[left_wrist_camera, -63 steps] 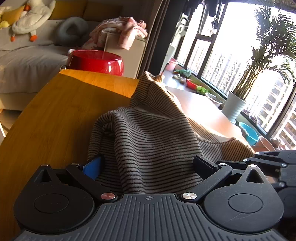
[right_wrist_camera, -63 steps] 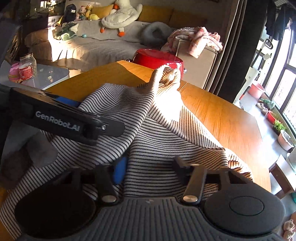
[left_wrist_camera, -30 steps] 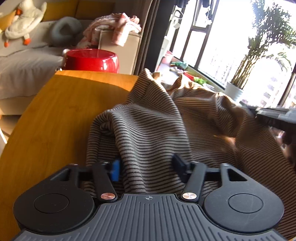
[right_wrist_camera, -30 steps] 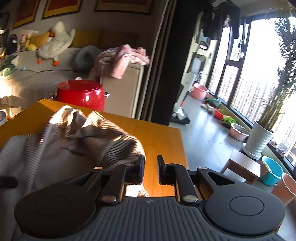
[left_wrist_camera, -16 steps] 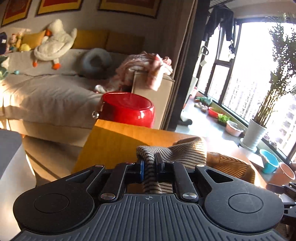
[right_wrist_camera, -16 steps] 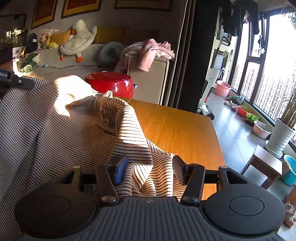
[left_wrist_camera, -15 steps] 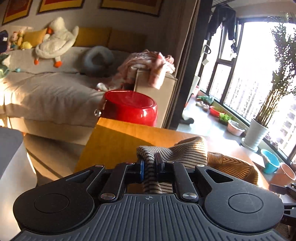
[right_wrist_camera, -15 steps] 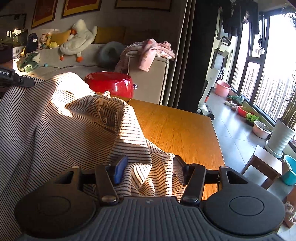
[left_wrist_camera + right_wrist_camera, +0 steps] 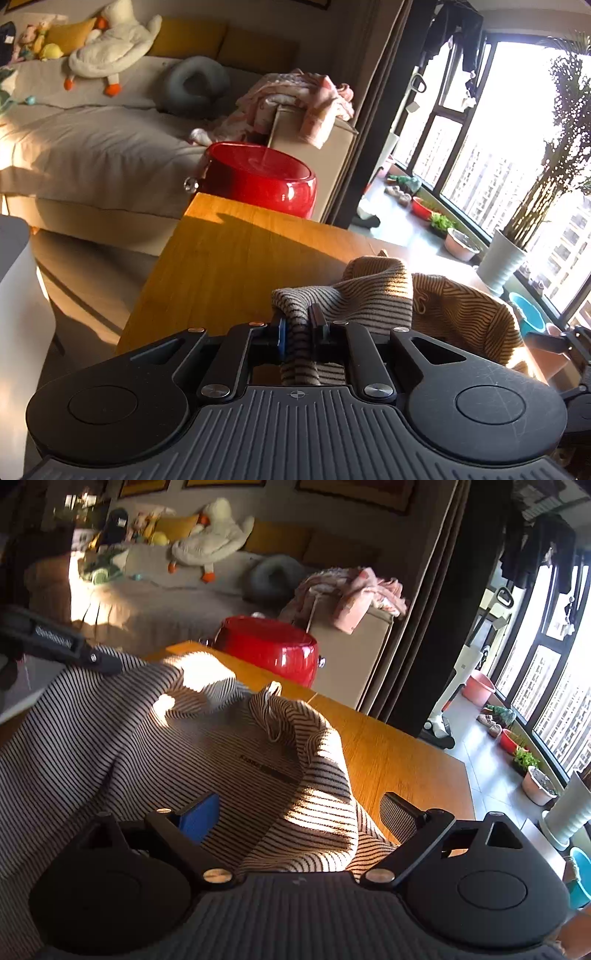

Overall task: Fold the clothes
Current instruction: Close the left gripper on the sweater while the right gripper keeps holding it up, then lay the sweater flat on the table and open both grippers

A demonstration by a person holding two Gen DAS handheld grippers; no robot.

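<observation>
While your left gripper (image 9: 299, 326) stays clamped on the striped sweater (image 9: 155, 746), your right gripper (image 9: 295, 812) has spread wide — regrasp next.

Sunlit windows (image 9: 517, 155), a grey sofa (image 9: 74, 147), dark curtains (image 9: 436, 609).
</observation>
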